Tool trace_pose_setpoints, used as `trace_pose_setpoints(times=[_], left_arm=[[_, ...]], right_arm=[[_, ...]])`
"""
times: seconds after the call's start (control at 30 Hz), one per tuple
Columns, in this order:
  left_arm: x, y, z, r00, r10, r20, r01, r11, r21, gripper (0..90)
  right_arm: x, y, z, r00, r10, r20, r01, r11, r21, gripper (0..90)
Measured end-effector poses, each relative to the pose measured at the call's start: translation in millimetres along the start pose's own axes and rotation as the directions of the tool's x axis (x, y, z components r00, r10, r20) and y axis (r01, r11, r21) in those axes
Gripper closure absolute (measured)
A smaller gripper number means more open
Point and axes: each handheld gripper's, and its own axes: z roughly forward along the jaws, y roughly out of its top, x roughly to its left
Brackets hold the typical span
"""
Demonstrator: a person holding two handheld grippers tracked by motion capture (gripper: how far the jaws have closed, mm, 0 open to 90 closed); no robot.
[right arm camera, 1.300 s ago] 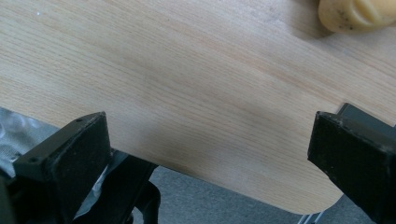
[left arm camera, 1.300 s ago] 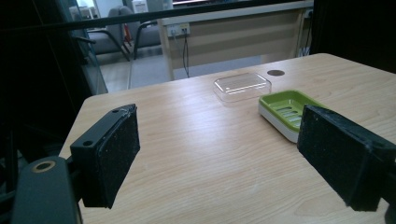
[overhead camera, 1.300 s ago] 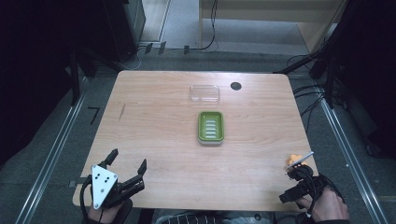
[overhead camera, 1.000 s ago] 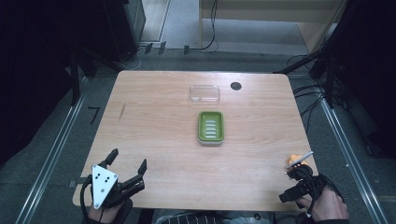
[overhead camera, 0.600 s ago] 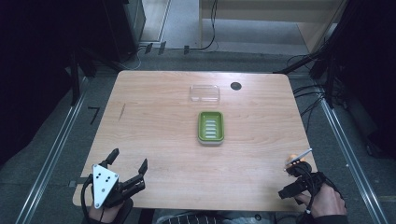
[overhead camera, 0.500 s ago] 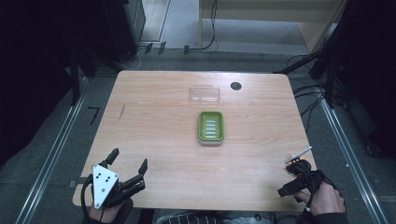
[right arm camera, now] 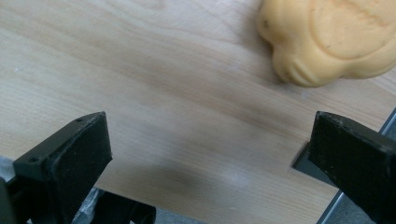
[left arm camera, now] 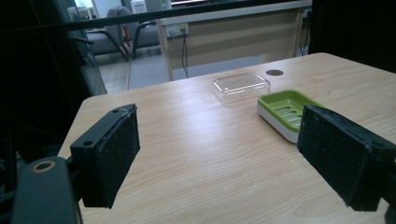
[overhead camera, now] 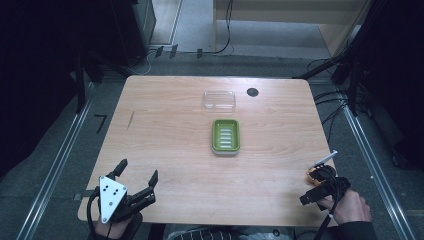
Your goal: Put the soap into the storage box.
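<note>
Desk [overhead camera: 165, 140] first: your pale wooden desk carries everything, with a green rectangular plastic soap dish [overhead camera: 226, 136] near its middle, long axis running away from you, and a clear shallow plastic lid [overhead camera: 219, 100] lying just beyond it.

Your left tool [overhead camera: 136, 176] rests at the near left corner with its jaws spread wide and nothing between them. Your right tool [overhead camera: 319, 176] sits at the near right edge, jaws also well apart and empty.

Smallest is the rounded, lobed orange-yellow soap bar [right arm camera: 334, 39], lying on the desk just ahead of your right tool and offset toward its right jaw. I judge your right hand [overhead camera: 350, 207] much the nearer one; the dish lies well off to its left and forward.
</note>
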Motion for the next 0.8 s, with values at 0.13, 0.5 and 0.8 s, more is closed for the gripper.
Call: trace_pose_setpoints(times=[0.13, 0.5, 0.8], left_arm=[[0.6, -0.1, -0.2, 1.0000, -0.004, 0.002, 0.004, 1.0000, -0.001, 13.7], [0.0, -0.1, -0.1, 1.0000, 0.000, 0.000, 0.000, 1.0000, 0.000, 13.7], [-0.6, 0.1, 0.4, 1.0000, 0.004, -0.001, -0.004, 1.0000, 0.002, 13.6]], right_arm=[[-7.4, 2.5, -0.1, 0.9997, 0.023, -0.003, -0.023, 1.000, -0.008, 0.0], [-26.8, 10.7, 1.0, 0.9997, 0.024, -0.007, -0.025, 1.000, -0.017, 0.0], [-50.8, 12.3, 5.5, 0.9983, 0.058, -0.004, -0.058, 0.998, -0.028, 0.0]])
